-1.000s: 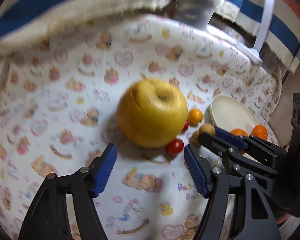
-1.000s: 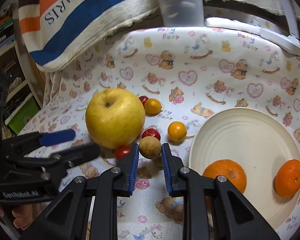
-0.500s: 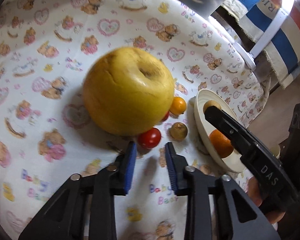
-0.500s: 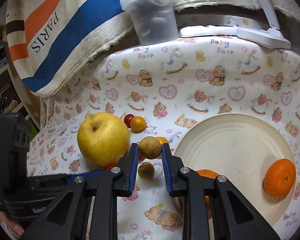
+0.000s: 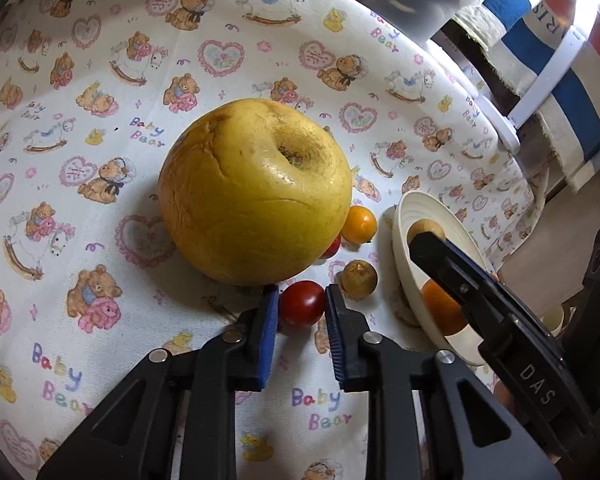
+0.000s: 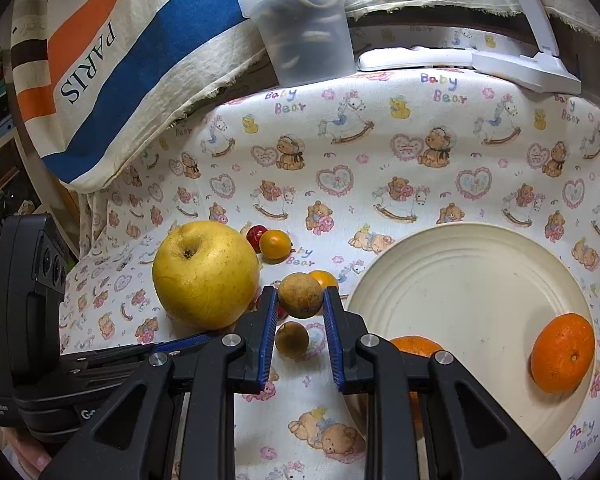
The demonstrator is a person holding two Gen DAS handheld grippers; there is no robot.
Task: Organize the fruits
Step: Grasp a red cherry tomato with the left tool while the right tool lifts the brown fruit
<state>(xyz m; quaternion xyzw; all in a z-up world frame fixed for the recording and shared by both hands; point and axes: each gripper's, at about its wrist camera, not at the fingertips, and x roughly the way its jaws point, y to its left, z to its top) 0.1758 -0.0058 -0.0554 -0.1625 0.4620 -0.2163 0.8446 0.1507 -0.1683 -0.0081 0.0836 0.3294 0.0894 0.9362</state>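
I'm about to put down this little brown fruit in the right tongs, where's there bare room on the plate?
The cream plate is bare across its middle and far side, between the orange at its right edge and the second orange at its near-left rim. The cloth beside the yellow apple is crowded with small fruits.

Left gripper (image 5: 302, 312): wide open and back from yellow apple (image 5: 255, 192) 1.0 s ago; since narrowed and moved in, blue pads now flank red tomato (image 5: 302, 309) at lower centre, contact unclear. Right gripper (image 6: 300, 304): brown fruit (image 6: 300, 295) clamped on cloth 1.0 s ago, now lifted, seen above second brown fruit (image 6: 291, 339). Plate (image 6: 480, 264) shifted right in right-wrist frame.
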